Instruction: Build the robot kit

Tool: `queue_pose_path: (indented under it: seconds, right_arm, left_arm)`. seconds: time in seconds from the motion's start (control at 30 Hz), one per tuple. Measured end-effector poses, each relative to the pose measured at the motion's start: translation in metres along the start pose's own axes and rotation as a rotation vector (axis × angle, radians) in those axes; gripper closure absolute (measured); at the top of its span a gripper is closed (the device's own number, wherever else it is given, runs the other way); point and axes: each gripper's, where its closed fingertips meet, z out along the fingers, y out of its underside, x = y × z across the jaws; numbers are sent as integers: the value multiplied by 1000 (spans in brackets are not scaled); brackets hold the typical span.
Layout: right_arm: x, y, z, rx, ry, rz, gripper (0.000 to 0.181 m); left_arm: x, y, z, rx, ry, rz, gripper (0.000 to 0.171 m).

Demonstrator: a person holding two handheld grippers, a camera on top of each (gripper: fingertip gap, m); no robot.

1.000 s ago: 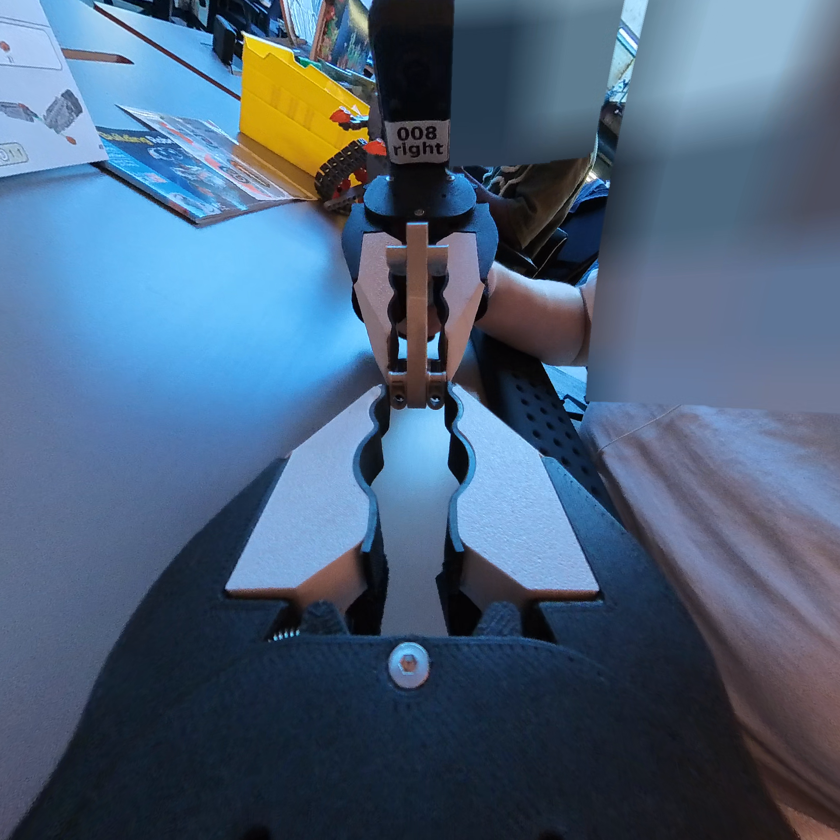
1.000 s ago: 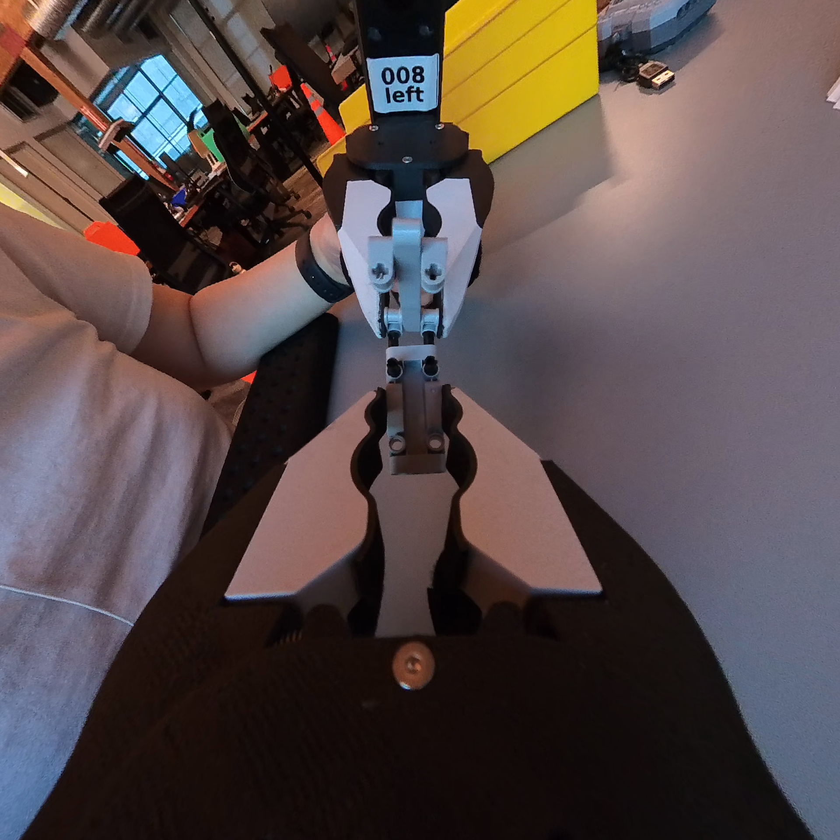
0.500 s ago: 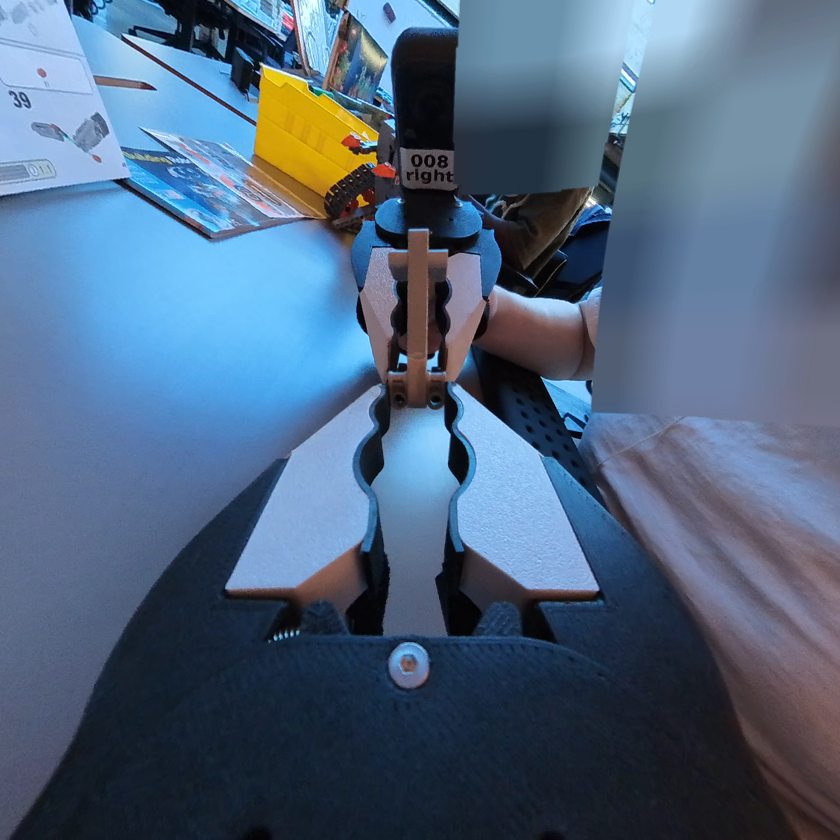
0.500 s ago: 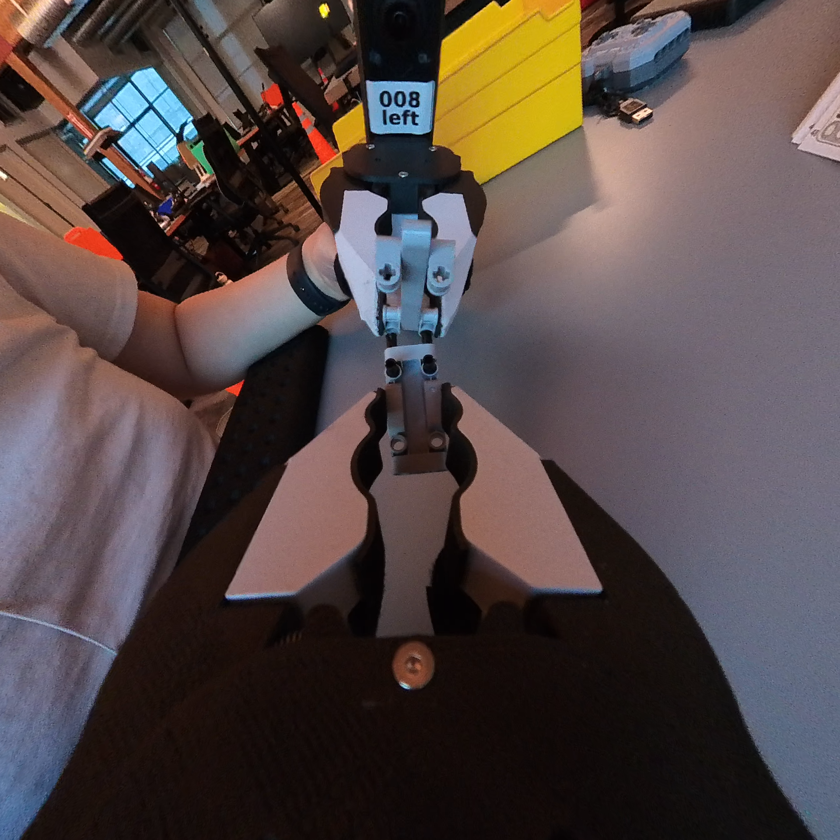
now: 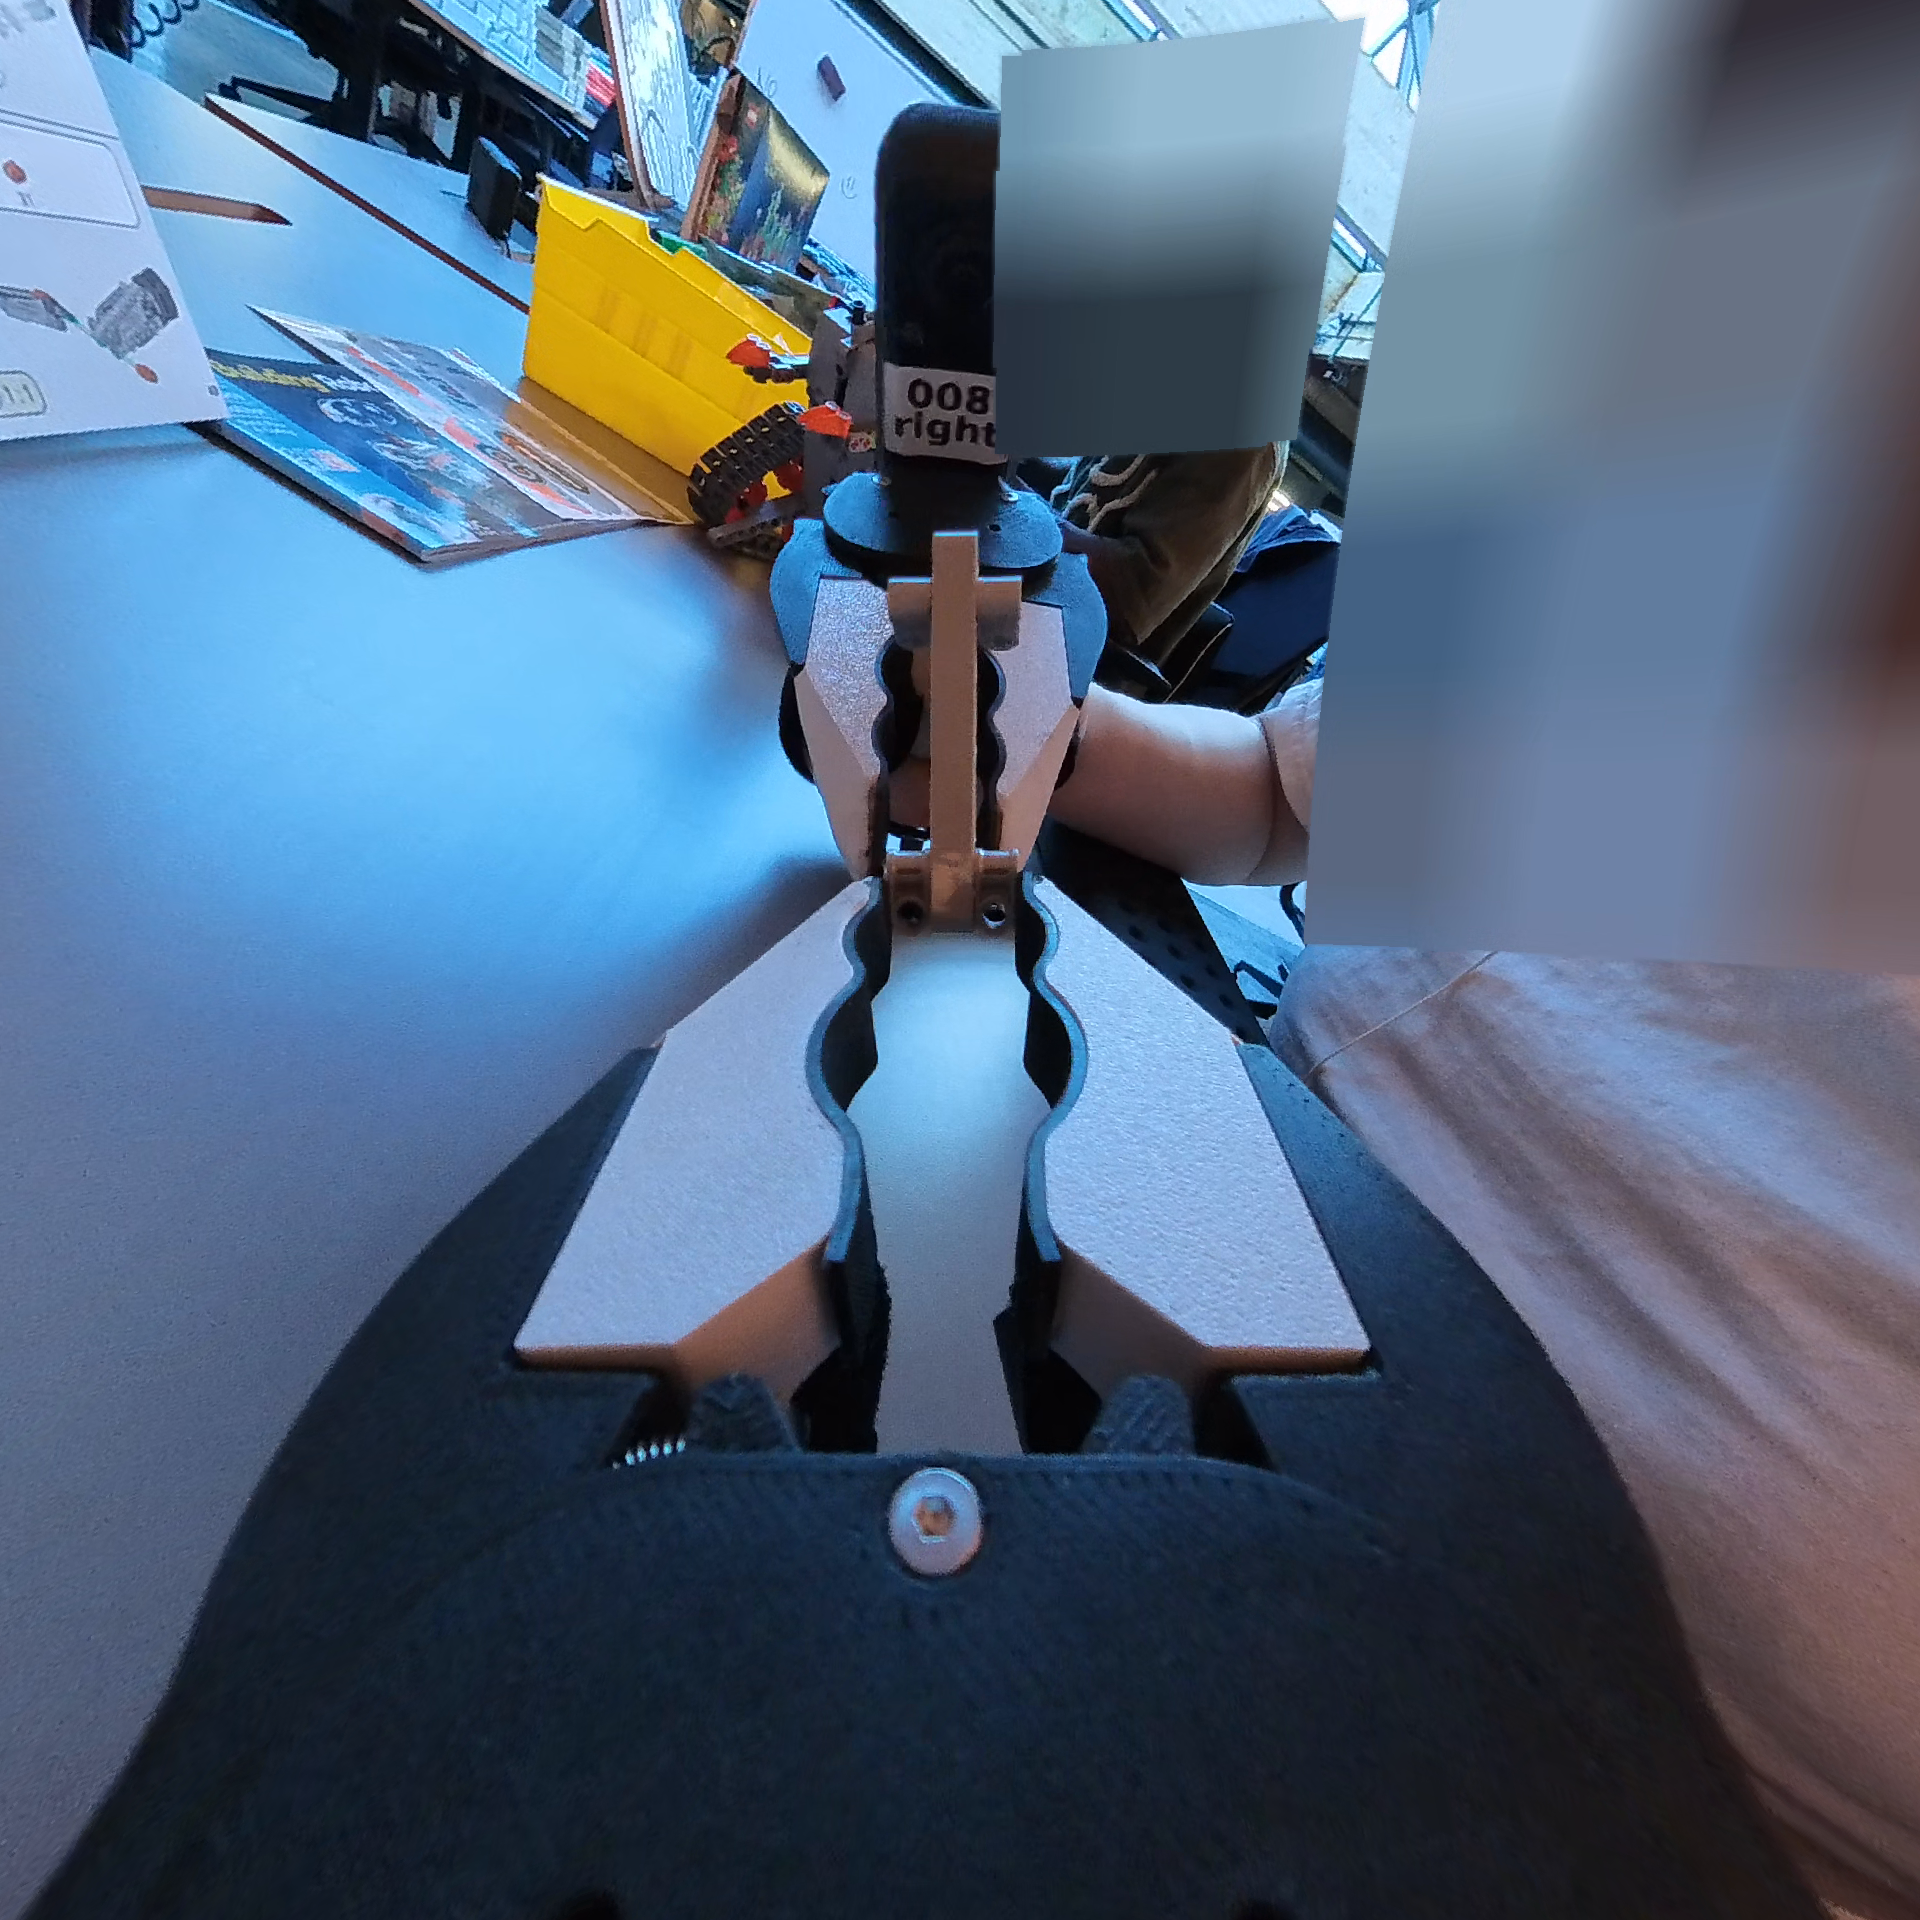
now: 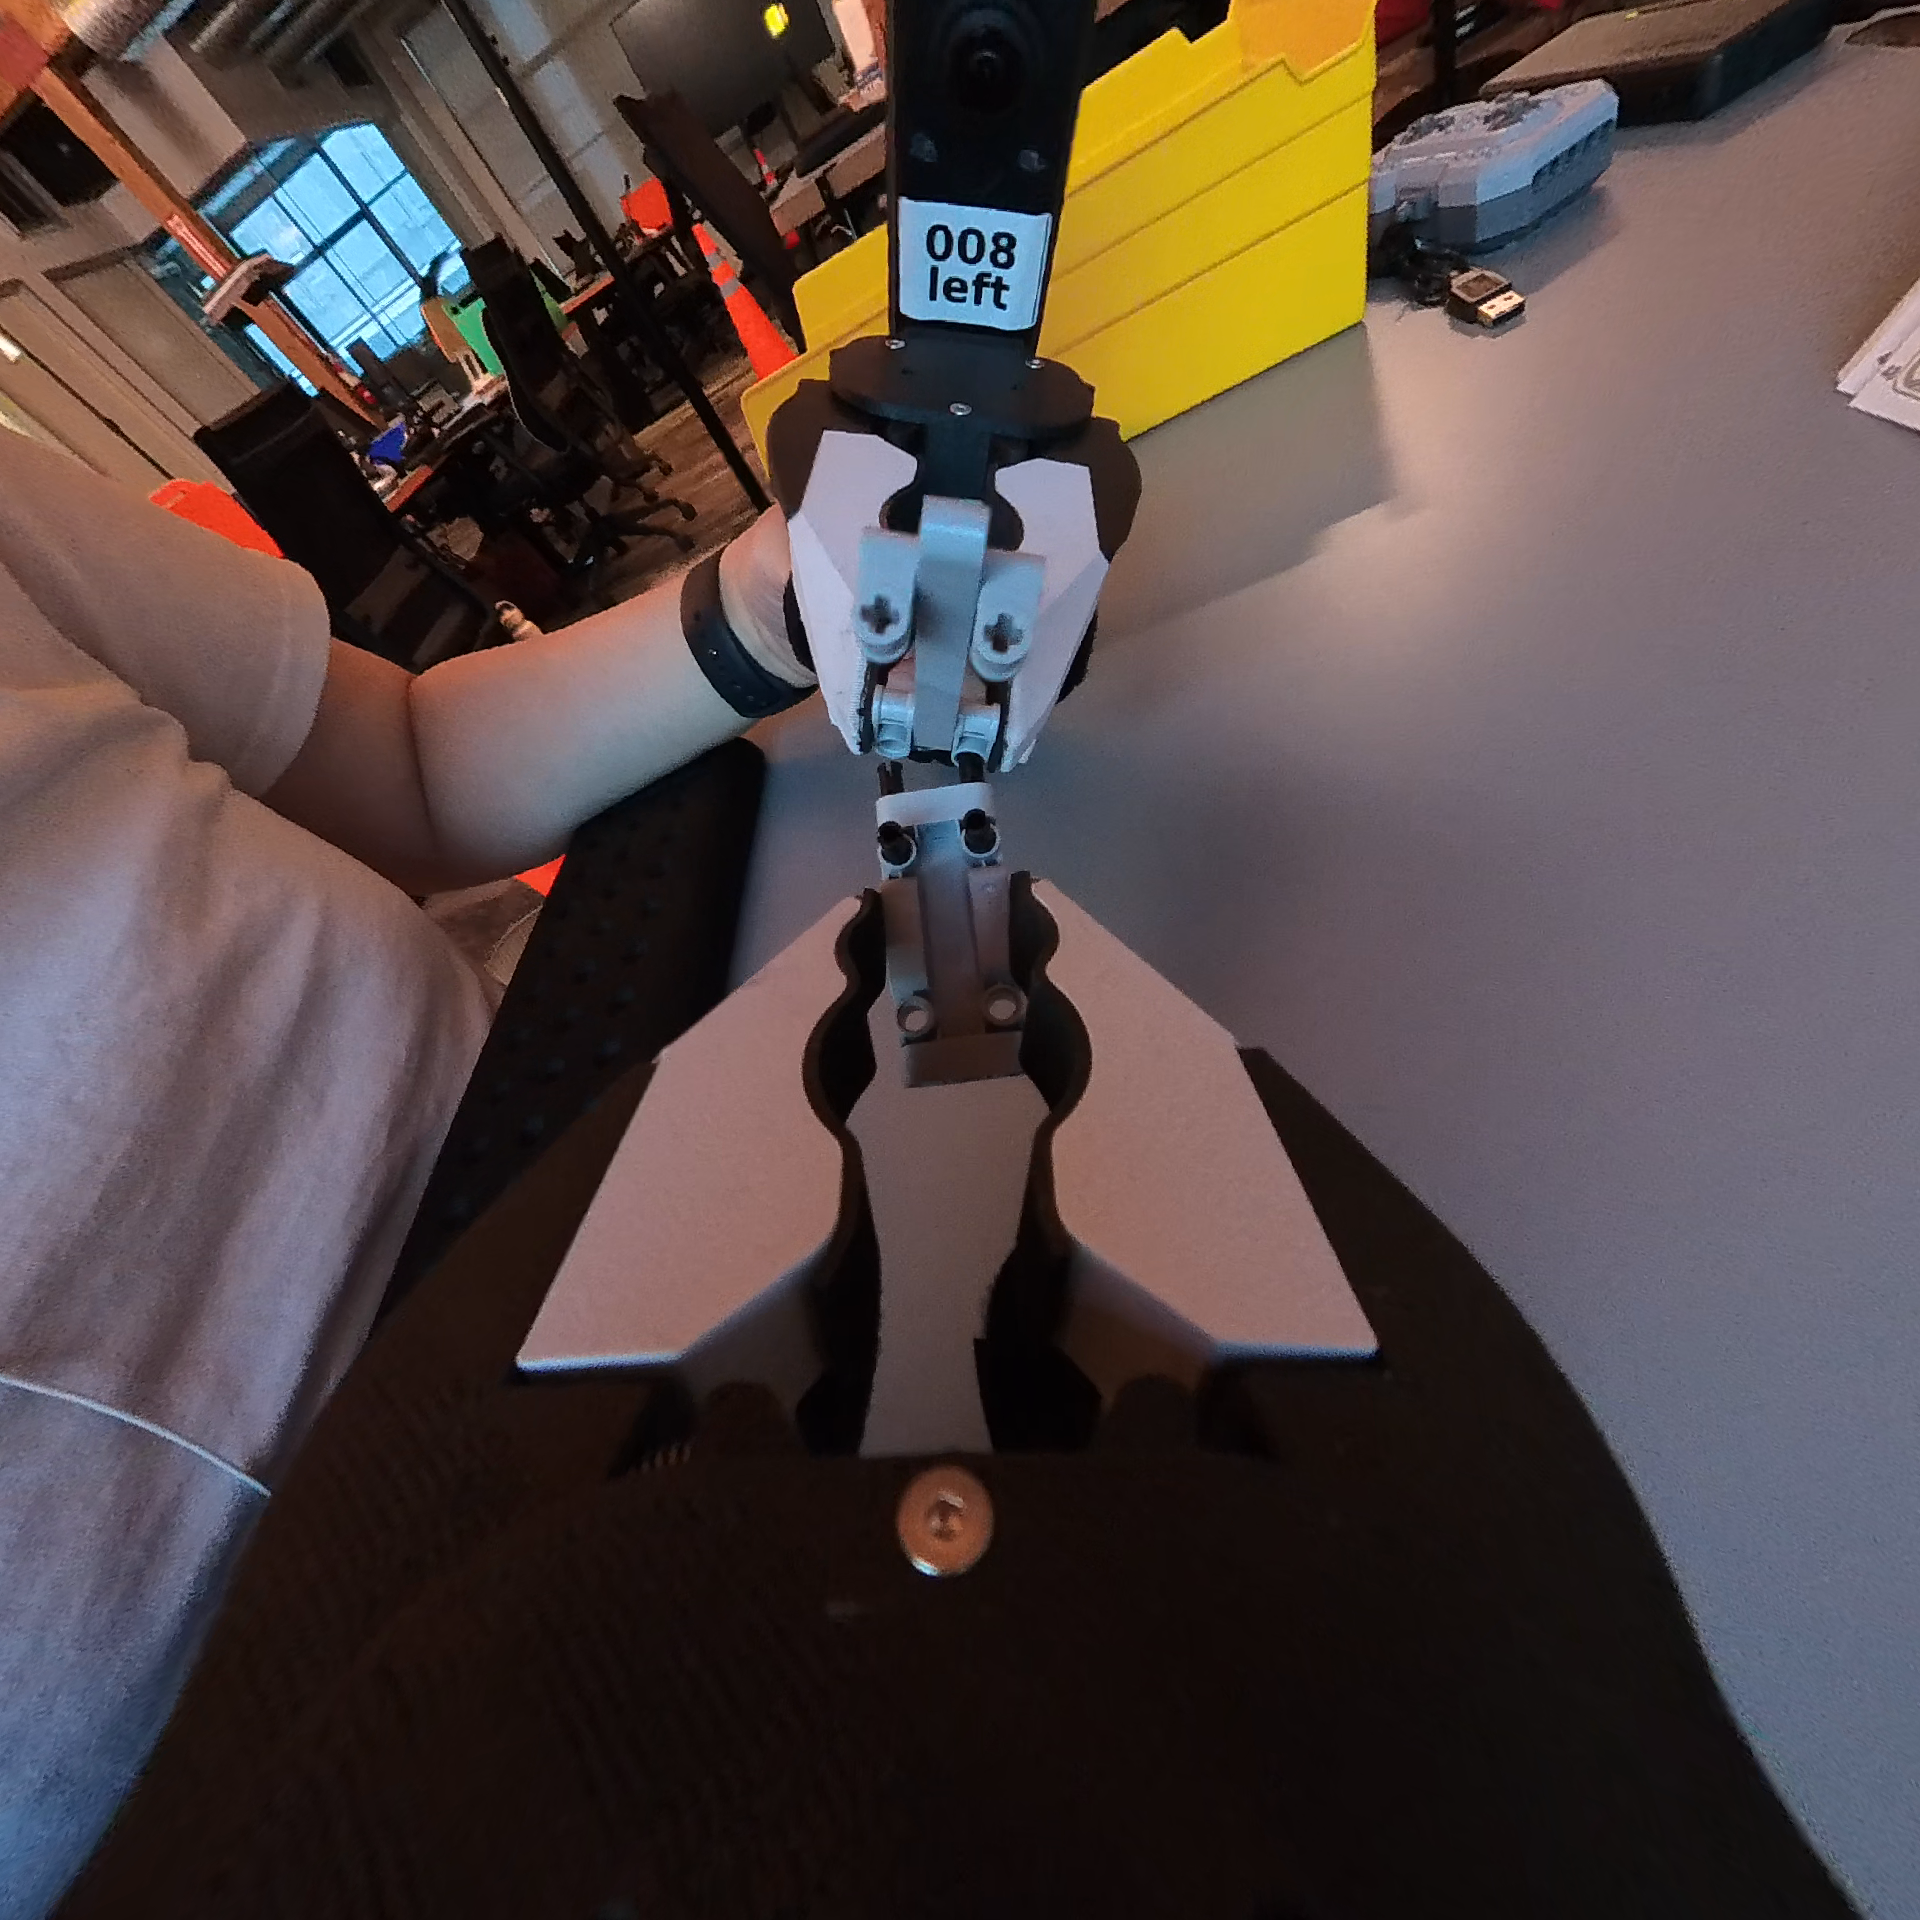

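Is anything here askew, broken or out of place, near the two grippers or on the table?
Nothing stands out. The left gripper and the right gripper each clamp a grey building-toy piece, facing tip to tip in line. The yellow bin stands upright, and the booklet lies flat on the table.

Blur patches are covering the upper right of the left wrist view. White instruction sheet (image 5: pixel 73 260) is running off the left edge. Paper corner (image 6: pixel 1886 379) is running off the right edge. Tracked toy model (image 5: pixel 774 457) is partly hiding behind the right gripper (image 5: pixel 951 831).
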Motion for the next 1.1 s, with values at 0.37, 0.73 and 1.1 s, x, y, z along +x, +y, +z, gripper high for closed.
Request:
queue_pose_path:
  seconds: [0.37,0.73,1.1]
  right_arm:
    - [4,-3,0,20,38,66,158]
    - [8,-9,-1,41,118,70,158]
    - [5,-11,-2,71,37,127,158]
  left_arm:
    - [-5,-1,-1,8,-42,16,150]
    - [-10,-5,-2,42,-75,2,150]
    - [-7,-10,-3,99,14,-117,151]
